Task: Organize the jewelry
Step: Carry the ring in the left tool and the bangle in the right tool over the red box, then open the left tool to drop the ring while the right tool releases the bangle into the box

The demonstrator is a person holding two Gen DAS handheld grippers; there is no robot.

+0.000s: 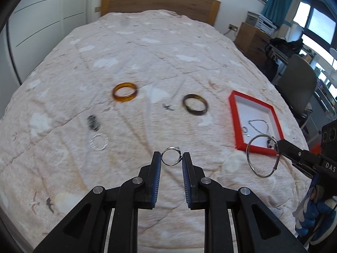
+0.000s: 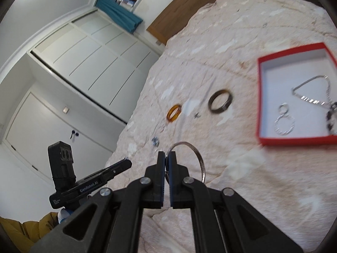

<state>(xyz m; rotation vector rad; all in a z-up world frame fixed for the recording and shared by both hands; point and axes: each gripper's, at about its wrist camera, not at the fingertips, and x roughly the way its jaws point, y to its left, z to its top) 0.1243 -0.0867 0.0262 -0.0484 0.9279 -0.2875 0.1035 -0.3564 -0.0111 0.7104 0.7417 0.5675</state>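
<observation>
Box: red box (image 2: 261,97), open, on the bedspread (image 1: 147,52); holds one silver chain (image 2: 311,92), one linked-ring piece (image 2: 283,119), one dark beaded piece (image 2: 330,118).
Bangles on bedspread: two, one amber bangle (image 1: 124,92), one dark bangle (image 1: 195,105).
Small pieces left of centre: one dark (image 1: 93,122), one clear ring (image 1: 98,141).
Left gripper (image 1: 171,158): clamped on a silver ring (image 1: 170,157), above the bedspread.
Right gripper (image 2: 167,158): clenched on a thin silver bangle (image 2: 197,158), near the box.

The bedspread (image 1: 147,48) is soft, matt, quilted cloth, crumpled, before a smooth wooden headboard (image 1: 160,2). The ring (image 1: 171,158) and the thin bangle (image 1: 263,156) look like polished, shiny metal; the amber bangle (image 1: 124,92) is glossy and translucent, the dark bangle (image 1: 195,105) duller. The red box (image 1: 238,124) looks like matt cardboard, and the gripper fingers (image 1: 154,177) are matt black plastic.
</observation>
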